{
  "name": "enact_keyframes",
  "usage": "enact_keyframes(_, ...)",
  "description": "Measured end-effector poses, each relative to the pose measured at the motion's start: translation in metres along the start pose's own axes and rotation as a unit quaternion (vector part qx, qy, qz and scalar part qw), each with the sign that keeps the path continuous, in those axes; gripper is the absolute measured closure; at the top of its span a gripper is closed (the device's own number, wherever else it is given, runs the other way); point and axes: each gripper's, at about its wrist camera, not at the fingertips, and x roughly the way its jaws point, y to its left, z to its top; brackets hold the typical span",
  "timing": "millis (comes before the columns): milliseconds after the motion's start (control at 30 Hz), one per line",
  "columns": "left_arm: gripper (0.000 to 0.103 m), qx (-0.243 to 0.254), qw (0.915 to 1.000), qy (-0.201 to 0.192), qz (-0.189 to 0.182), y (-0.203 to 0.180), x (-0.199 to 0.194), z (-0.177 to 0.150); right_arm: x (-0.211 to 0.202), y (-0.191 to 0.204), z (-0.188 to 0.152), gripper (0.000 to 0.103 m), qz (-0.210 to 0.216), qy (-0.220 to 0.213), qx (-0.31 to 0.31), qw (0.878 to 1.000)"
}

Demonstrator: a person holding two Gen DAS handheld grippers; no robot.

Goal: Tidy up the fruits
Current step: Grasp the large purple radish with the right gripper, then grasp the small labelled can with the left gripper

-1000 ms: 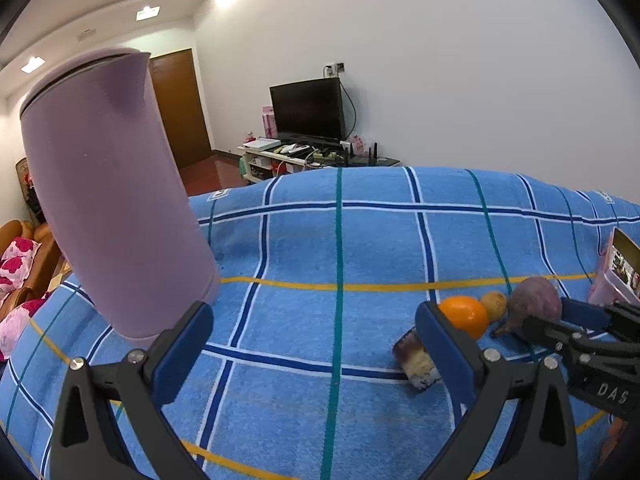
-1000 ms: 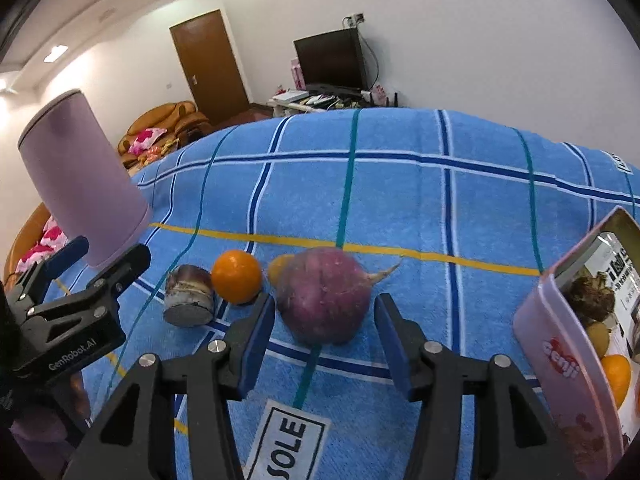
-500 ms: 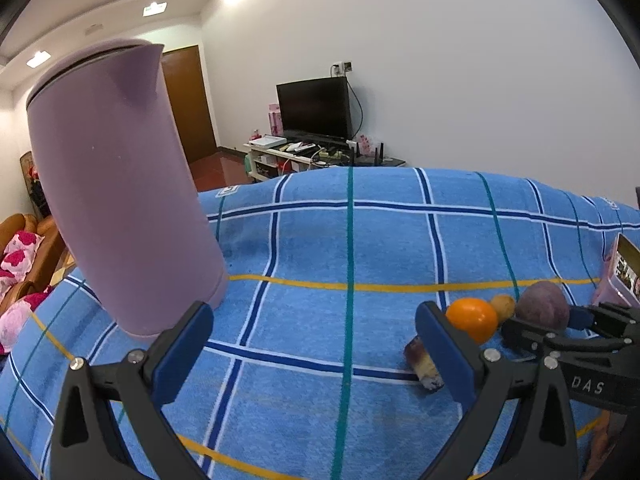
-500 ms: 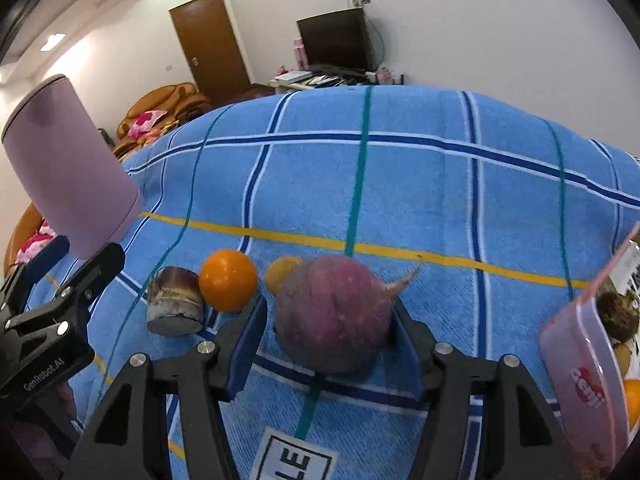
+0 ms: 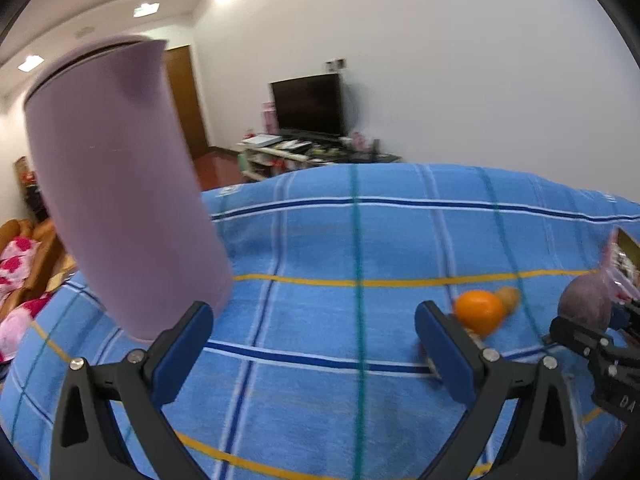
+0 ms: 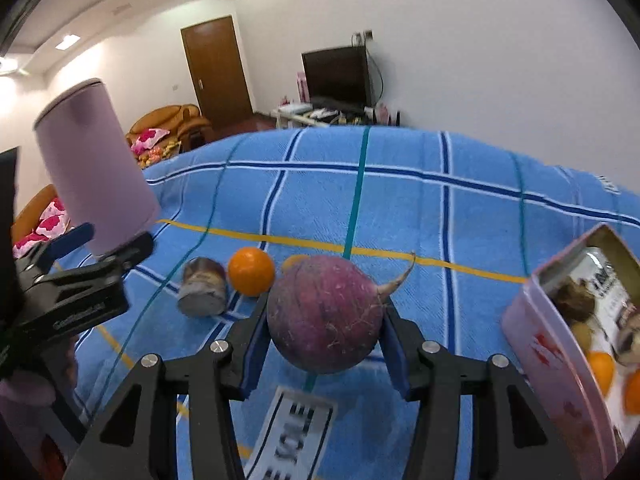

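Note:
My right gripper (image 6: 325,336) is shut on a round purple turnip (image 6: 326,314) with a pale root tip and holds it just above the blue checked cloth (image 6: 400,208). The turnip also shows in the left wrist view (image 5: 584,306). An orange (image 6: 251,271) and a small yellow fruit (image 6: 294,261) lie behind it, also seen in the left wrist view as the orange (image 5: 479,312) and the yellow fruit (image 5: 509,296). A pink tin (image 6: 568,344) holding fruit stands at the right. My left gripper (image 5: 314,346) is open and empty above the cloth.
A tall lilac kettle (image 5: 120,188) stands at the left, close to my left finger; it also shows in the right wrist view (image 6: 94,168). A small can (image 6: 203,286) lies on its side beside the orange. A printed label (image 6: 292,432) lies under my right gripper.
My right gripper closed on the turnip and lifted it off the cloth, moving right toward the pink tin. My left gripper drifted a little, still open.

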Motion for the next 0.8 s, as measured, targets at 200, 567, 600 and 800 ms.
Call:
enact_keyframes(200, 0.015, -0.003, 0.9952, 0.02, -0.096, -0.014, 0.001, -0.005, -0.031, -0.014, -0.022, 0.051, 0.012, -0.012, 0.038, 0.999)
enact_keyframes(567, 0.03, 0.076, 0.9901, 0.052, -0.106, -0.075, 0.007, -0.005, -0.028, -0.024, -0.026, 0.051, 0.031, -0.006, 0.066, 0.997)
enact_keyframes(600, 0.031, 0.085, 0.9896, 0.053, -0.104, -0.079, 0.009, -0.005, -0.028, -0.023, -0.026, 0.051, 0.032, -0.006, 0.065, 0.997)
enact_keyframes(800, 0.039, 0.088, 0.987, 0.09, -0.099, -0.085, 0.031, -0.002, -0.029, -0.026, -0.026, 0.051, 0.034, -0.003, 0.067, 0.997)
